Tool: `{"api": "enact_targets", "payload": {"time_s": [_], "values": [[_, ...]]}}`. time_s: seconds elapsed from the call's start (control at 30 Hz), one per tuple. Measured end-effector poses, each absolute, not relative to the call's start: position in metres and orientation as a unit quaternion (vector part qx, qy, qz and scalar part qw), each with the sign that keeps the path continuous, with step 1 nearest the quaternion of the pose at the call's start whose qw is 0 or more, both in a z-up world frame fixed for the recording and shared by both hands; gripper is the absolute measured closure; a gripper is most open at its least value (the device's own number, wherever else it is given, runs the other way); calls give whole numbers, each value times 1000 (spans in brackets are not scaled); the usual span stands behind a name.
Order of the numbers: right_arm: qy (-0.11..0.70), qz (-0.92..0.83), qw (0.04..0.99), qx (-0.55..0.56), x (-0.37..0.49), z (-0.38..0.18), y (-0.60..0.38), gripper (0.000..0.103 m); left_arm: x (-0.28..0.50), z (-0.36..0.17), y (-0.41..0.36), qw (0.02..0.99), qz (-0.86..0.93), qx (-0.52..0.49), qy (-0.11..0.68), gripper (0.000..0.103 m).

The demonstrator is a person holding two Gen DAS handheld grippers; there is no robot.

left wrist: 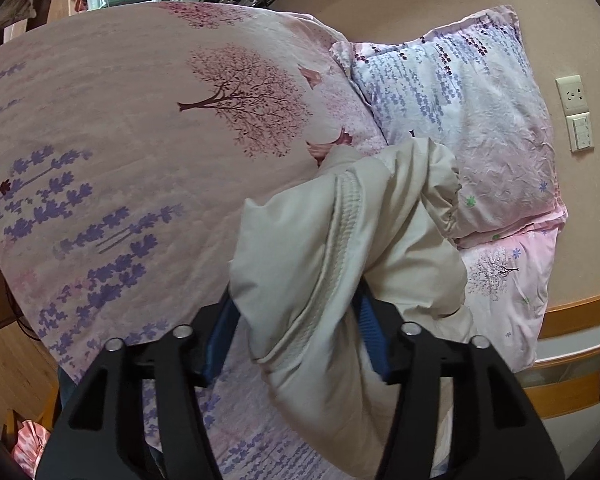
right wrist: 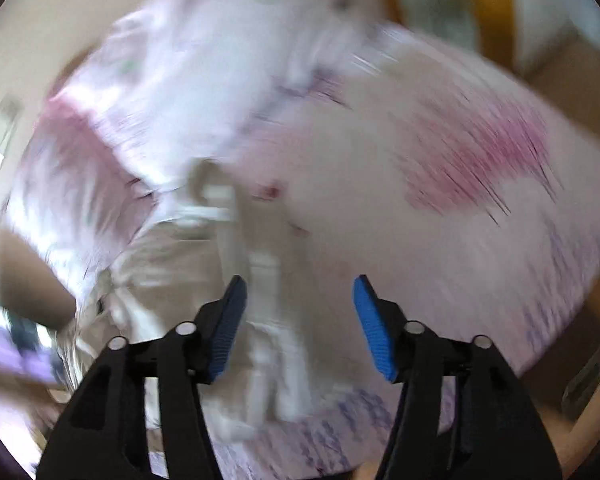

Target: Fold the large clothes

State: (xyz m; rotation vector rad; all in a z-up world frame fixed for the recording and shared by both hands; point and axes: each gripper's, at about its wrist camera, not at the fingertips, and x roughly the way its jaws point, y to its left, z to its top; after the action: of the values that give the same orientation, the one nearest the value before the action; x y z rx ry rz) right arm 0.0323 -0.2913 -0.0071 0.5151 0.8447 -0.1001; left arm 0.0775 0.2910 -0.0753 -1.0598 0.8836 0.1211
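Trouble is most likely at the left gripper (left wrist: 296,332), where a thick bundle of the cream padded jacket (left wrist: 340,248) lies between the blue pads. The jaws stand fairly wide with the fabric filling the gap; whether the pads are pressing it or merely flanking it I cannot tell. If they are slack, the bundle could slump out and undo whatever fold it carries, since padded cloth of this bulk tends to spring back. The jacket sits on the bed's floral quilt (left wrist: 140,140), running from the jaws toward one o'clock, where its far end rests against the pillow (left wrist: 480,128); its ribbed seam runs up the middle of the bundle.

The right gripper (right wrist: 300,320) has its jaws apart with nothing between the pads. Its view is heavily smeared, so only a pale heap, probably more of the jacket, can be made out from about nine o'clock to just ahead of the pads. A grab made in such haste could catch the quilt along with the garment, or pinch a single layer and drag the fold askew.

The jacket's end against the pillow may also snag there if pulled.

No brand, label or legible writing shows anywhere; the wall socket panel (left wrist: 574,96) at three o'clock carries no readable text.
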Motion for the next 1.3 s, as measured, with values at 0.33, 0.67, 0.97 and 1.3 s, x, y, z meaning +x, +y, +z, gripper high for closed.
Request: {"api": "enact_targets", "payload": {"time_s": [0.33, 0.67, 0.97, 1.3], "values": [[471, 170, 860, 100, 107, -2, -94, 88, 73, -82, 292, 768, 37, -488, 413, 38], [544, 122, 829, 50, 156, -50, -61, 90, 82, -89, 292, 762, 21, -495, 417, 34], [588, 104, 801, 29, 191, -84, -49, 91, 98, -82, 288, 769, 6, -492, 407, 34], [583, 122, 802, 43, 157, -60, -61, 88, 103, -90, 283, 762, 12, -502, 408, 34]]}}
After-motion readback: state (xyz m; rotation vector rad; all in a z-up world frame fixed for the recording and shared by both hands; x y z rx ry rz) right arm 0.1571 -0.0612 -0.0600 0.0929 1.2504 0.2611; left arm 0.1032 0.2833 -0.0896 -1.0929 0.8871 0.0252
